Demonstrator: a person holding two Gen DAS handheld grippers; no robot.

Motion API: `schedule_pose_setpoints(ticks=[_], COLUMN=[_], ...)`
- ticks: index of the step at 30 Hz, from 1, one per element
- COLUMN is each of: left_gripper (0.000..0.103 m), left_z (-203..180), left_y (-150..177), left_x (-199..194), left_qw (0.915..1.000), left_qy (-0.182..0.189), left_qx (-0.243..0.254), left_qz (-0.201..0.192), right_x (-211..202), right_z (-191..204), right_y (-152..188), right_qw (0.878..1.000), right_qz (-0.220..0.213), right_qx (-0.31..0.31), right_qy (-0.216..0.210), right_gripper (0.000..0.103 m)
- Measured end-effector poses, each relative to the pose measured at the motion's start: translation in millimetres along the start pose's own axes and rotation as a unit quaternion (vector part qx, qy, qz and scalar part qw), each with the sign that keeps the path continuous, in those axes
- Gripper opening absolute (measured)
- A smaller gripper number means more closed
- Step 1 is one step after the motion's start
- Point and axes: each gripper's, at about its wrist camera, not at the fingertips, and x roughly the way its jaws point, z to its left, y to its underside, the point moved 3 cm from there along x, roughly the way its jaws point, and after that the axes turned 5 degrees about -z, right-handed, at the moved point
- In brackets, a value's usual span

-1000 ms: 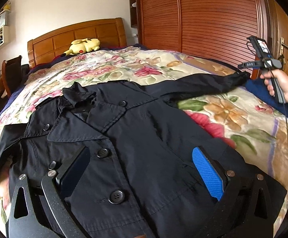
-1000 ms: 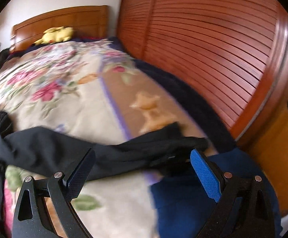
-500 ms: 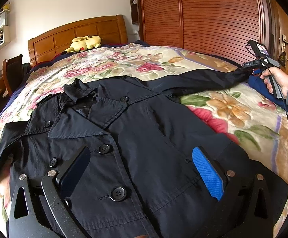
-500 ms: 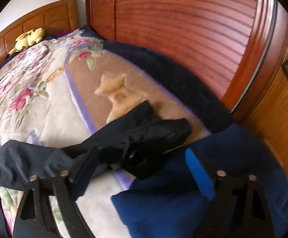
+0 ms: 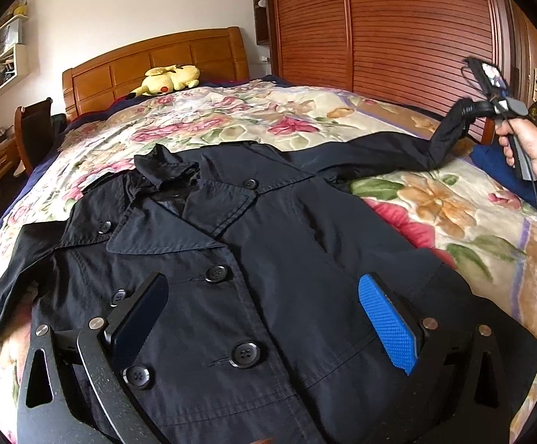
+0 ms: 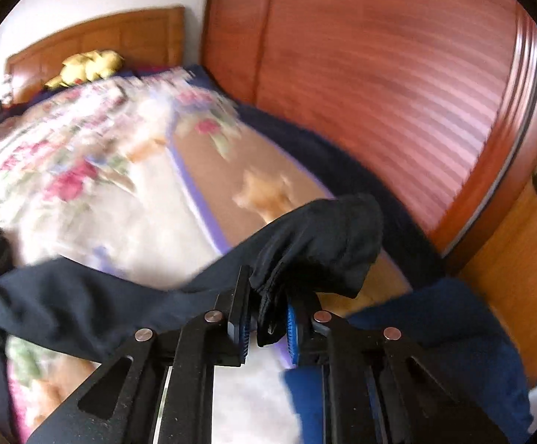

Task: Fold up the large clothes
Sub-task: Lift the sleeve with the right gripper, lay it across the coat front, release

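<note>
A black double-breasted coat point(image 5: 253, 259) lies face up on the flowered bedspread point(image 5: 231, 118), collar toward the headboard. My left gripper point(image 5: 261, 314) is open and hovers empty over the coat's lower front. The coat's right sleeve point(image 5: 372, 151) stretches toward the wardrobe side. My right gripper point(image 6: 266, 318) is shut on the sleeve cuff point(image 6: 320, 244) and holds it lifted off the bed; it also shows in the left wrist view point(image 5: 464, 114). The coat's other sleeve point(image 5: 5, 285) lies at the left bed edge.
A yellow plush toy point(image 5: 168, 77) lies by the wooden headboard point(image 5: 157, 63). A slatted wooden wardrobe point(image 5: 398, 26) stands close along the bed's right side. A blue blanket point(image 6: 435, 333) hangs at the near right corner. A chair point(image 5: 35, 129) and desk stand left.
My right gripper closed on the sleeve cuff and lifted it off the bed. My left gripper stayed open over the coat's front.
</note>
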Motion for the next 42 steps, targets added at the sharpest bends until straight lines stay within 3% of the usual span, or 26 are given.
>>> schedule_pose_setpoints(ticks=[6,15,23,33,42], left_gripper=[0.103,0.103,0.103,0.103,0.103], left_z=[18,46,72,118,155], left_y=[-5,-16,-14,-3,12], left_x=[-20,-49,-64,-83,-95], left_qw=[0.9997,0.9985,0.9974,0.9945,0.9913], left_qy=[-0.004,-0.011,-0.022,-0.057,-0.087], left_qx=[-0.018,-0.036,-0.049,-0.07,-0.086], left_qz=[-0.014,-0.04,-0.049,-0.053,-0.05], right_x=[-87,-157,-198,-255,-242], right_z=[55,130,166,212,210], right_y=[-17,-8,17,69,96], right_qw=[0.996,0.981,0.962,0.924,0.903], right_qz=[-0.063,-0.096,-0.112,-0.116,-0.082], right_qx=[-0.045,-0.091,-0.117,-0.161,-0.173], right_qy=[-0.055,-0.139,-0.22,-0.327,-0.385], right_gripper=[0.014,0.013,0.013,0.013,0.013])
